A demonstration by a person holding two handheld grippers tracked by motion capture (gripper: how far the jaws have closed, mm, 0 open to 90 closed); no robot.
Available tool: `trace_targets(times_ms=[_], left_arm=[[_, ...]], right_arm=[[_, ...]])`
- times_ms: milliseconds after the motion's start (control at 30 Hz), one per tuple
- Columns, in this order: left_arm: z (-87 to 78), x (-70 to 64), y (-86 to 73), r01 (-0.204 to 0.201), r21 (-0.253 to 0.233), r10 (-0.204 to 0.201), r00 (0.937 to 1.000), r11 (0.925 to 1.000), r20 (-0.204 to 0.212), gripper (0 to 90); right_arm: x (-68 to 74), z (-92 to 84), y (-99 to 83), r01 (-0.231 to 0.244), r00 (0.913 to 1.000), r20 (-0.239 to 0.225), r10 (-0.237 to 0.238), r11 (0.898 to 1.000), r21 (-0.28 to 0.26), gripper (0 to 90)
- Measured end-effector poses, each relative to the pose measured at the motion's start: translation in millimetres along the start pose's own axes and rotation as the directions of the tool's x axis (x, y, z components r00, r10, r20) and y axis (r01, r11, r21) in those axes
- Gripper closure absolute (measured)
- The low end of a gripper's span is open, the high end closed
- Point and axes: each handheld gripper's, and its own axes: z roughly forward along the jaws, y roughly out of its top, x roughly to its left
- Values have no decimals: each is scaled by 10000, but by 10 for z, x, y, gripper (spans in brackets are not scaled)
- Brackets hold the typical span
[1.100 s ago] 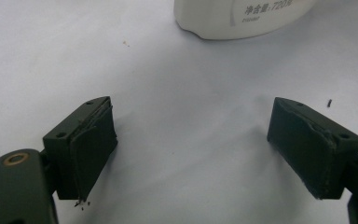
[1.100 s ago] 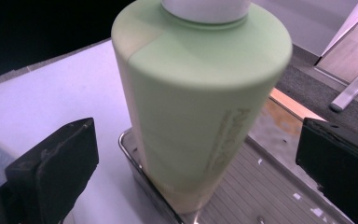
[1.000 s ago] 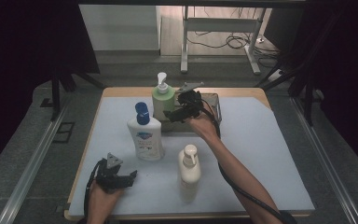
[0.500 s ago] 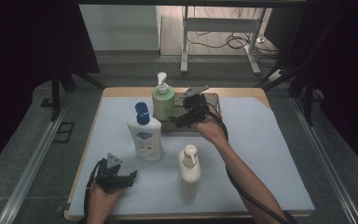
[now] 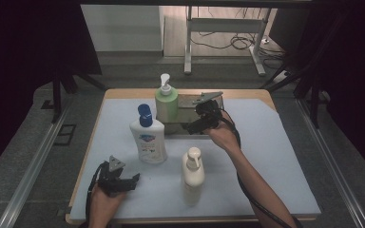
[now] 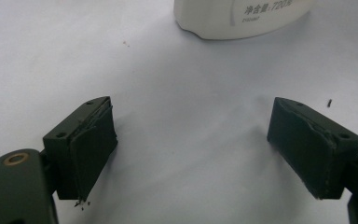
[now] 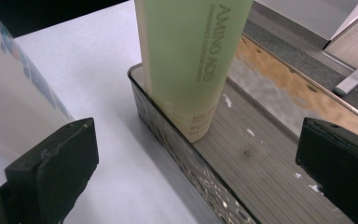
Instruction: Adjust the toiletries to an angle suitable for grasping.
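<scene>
Right gripper view shows the right gripper [image 7: 196, 172] with its jaws spread wide and nothing between them, pointing at the green bottle [image 7: 191, 60], which stands upright in the near-left corner of the metal tray [image 7: 261, 172]. In the high view the right gripper [image 5: 200, 119] now sits just off the tray's front edge, drawn back from the green bottle [image 5: 165, 102] it was close against a second ago; that bottle looks placed, so the next pick is probably one of the two left on the white mat [image 5: 275, 156]. The left gripper [image 5: 119, 179] has not moved and rests on the mat, jaws wide apart and empty. The blue-capped bottle [image 5: 147, 137] and cream pump bottle [image 5: 193, 168] stand on the mat. Both gripper views crop the bottles' tops, and the tray's far wall is hard to make out.
</scene>
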Motion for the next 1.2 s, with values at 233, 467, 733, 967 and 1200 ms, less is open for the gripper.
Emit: trace_targets(times_ms=[233, 467, 733, 967, 1200], left_arm=[[1, 0, 0, 4, -9, -4, 10000, 10000, 2, 148], [1, 0, 0, 0, -4, 0, 10000, 10000, -2, 148], [0, 0, 0, -4, -2, 4, 10000, 10000, -5, 148], [1, 0, 0, -1, -3, 1, 10000, 10000, -3, 148], [0, 0, 0, -2, -3, 2, 10000, 10000, -7, 148]], right_arm=[[4, -72, -98, -224, 9997, 129, 223, 9997, 42, 0], [17, -140, -180, -502, 9981, 376, 495, 9986, 186, 0], [35, -235, -251, -577, 9975, 418, 569, 9981, 192, 0], [44, -296, -331, -605, 9970, 505, 589, 9977, 303, 1], [79, -431, -445, -407, 9970, 649, 413, 9991, -101, 186]])
